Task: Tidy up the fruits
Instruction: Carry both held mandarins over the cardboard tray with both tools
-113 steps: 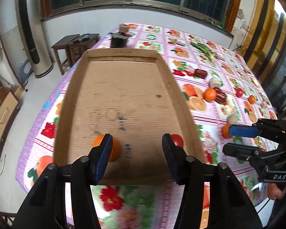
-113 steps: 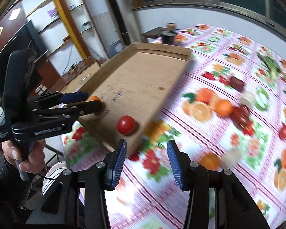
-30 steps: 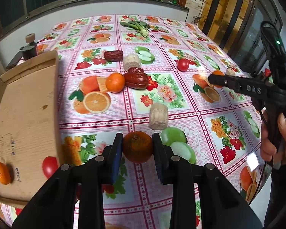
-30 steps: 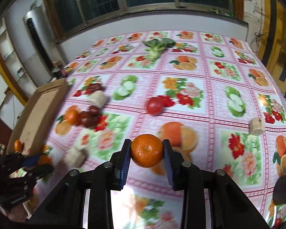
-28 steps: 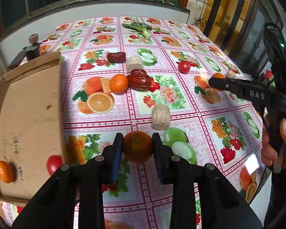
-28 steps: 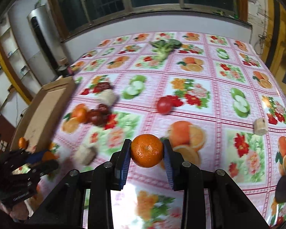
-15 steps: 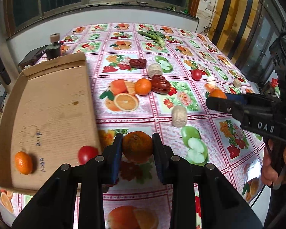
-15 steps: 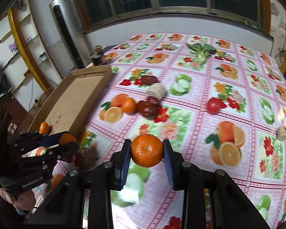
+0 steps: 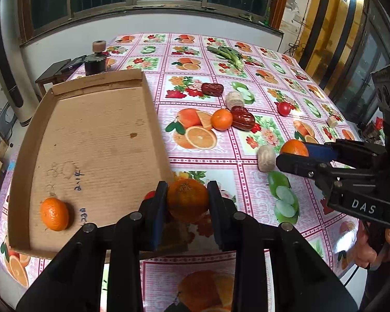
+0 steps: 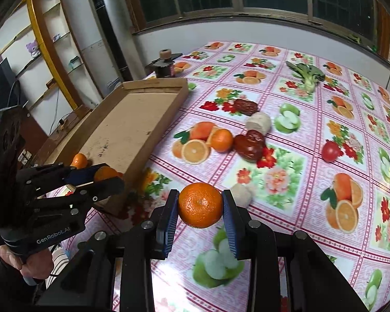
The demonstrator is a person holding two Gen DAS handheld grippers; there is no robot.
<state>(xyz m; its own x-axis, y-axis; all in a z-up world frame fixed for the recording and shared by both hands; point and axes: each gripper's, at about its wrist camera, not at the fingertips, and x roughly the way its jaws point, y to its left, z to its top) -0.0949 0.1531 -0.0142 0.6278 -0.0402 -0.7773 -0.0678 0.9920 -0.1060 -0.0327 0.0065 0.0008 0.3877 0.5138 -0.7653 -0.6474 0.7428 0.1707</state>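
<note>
My left gripper [image 9: 187,201] is shut on an orange [image 9: 187,199] and holds it above the near right corner of the cardboard tray [image 9: 148,98]. The tray holds one orange [image 9: 54,214]; a red tomato [image 9: 149,194] peeks out behind my left finger. My right gripper [image 10: 200,205] is shut on another orange [image 10: 200,205] above the tablecloth, right of the tray [image 10: 178,98]. In the left wrist view the right gripper [image 9: 293,156] shows at the right with its orange [image 9: 293,147]. In the right wrist view the left gripper [image 10: 101,179] shows at the tray's near corner.
On the fruit-print tablecloth [image 9: 247,119] lie a loose orange [image 9: 221,119], red dates [image 9: 243,121], a tomato [image 9: 284,108], pale root pieces [image 9: 265,157] and greens [image 9: 227,54]. A dark jar [image 9: 95,62] stands behind the tray. A tall cylinder [image 10: 109,23] and shelves stand beyond the table.
Both grippers have swung left toward the tray, each still holding its orange. The left gripper's orange now hangs over the tray's near right corner.
</note>
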